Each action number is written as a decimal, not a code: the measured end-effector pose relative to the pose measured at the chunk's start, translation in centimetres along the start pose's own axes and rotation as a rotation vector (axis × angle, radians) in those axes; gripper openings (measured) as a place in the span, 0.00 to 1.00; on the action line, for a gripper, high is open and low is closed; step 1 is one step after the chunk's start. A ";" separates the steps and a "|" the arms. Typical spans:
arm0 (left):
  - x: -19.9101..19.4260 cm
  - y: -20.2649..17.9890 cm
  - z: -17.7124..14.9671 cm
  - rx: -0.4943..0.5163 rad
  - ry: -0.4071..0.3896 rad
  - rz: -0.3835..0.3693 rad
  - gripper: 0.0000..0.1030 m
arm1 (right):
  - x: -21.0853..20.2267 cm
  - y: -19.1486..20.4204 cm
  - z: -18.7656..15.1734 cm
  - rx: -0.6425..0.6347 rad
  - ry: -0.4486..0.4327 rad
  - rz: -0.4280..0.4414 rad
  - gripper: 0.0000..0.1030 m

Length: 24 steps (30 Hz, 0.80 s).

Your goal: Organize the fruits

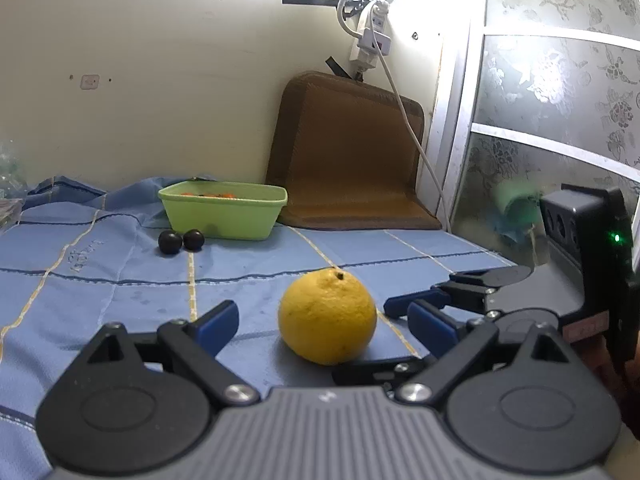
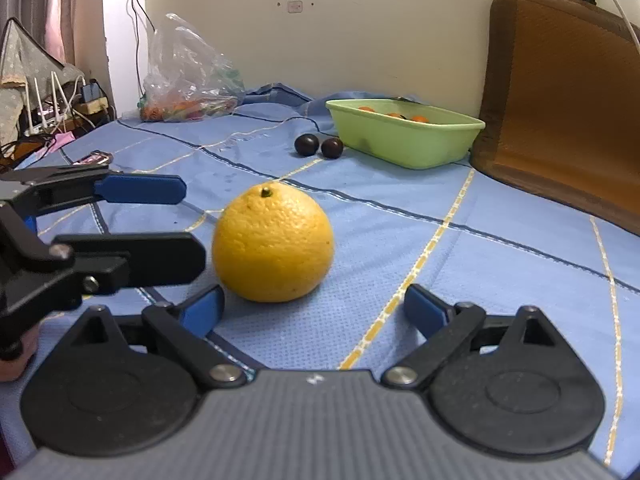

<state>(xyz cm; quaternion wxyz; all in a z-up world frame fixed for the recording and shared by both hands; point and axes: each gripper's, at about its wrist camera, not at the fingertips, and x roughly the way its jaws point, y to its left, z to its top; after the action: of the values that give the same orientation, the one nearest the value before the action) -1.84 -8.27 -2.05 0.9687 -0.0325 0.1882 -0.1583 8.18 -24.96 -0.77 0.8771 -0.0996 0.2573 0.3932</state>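
A large yellow-orange citrus fruit point(image 1: 328, 317) point(image 2: 273, 243) sits on the blue bedsheet, stem up. My left gripper point(image 1: 326, 320) is open, its jaws wide on either side of the fruit without touching it. My right gripper point(image 2: 314, 310) is open just in front of the fruit. Each gripper shows in the other's view: the right point(image 1: 436, 304) at the fruit's right, the left point(image 2: 160, 220) at its left. A green tub point(image 1: 224, 210) point(image 2: 404, 132) at the back holds small orange fruits. Two dark round fruits point(image 1: 182, 241) point(image 2: 318, 146) lie beside it.
A brown mat point(image 1: 348, 152) point(image 2: 560, 96) leans against the back wall. A clear plastic bag of produce point(image 2: 188, 76) lies at the sheet's far left. A black power strip point(image 1: 584, 224) and glass door stand at the right. Cables and routers point(image 2: 52, 100) sit off the left edge.
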 end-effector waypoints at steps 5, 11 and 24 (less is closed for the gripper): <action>0.5 0.3 0.1 -0.018 0.028 -0.012 0.92 | 0.0 0.1 0.0 -0.008 0.003 0.014 0.94; 2.0 1.1 1.1 -0.105 0.148 -0.075 0.90 | -0.4 -0.1 0.1 -0.010 -0.019 0.026 0.90; 6.4 4.6 6.8 -0.259 0.265 -0.098 0.61 | 0.9 -1.3 5.5 -0.085 0.026 0.173 0.65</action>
<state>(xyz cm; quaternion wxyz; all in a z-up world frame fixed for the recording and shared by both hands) 7.67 -5.92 1.43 0.9143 -0.1448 0.3312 -0.1828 11.72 -23.19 3.32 0.8314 -0.1191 0.2596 0.4766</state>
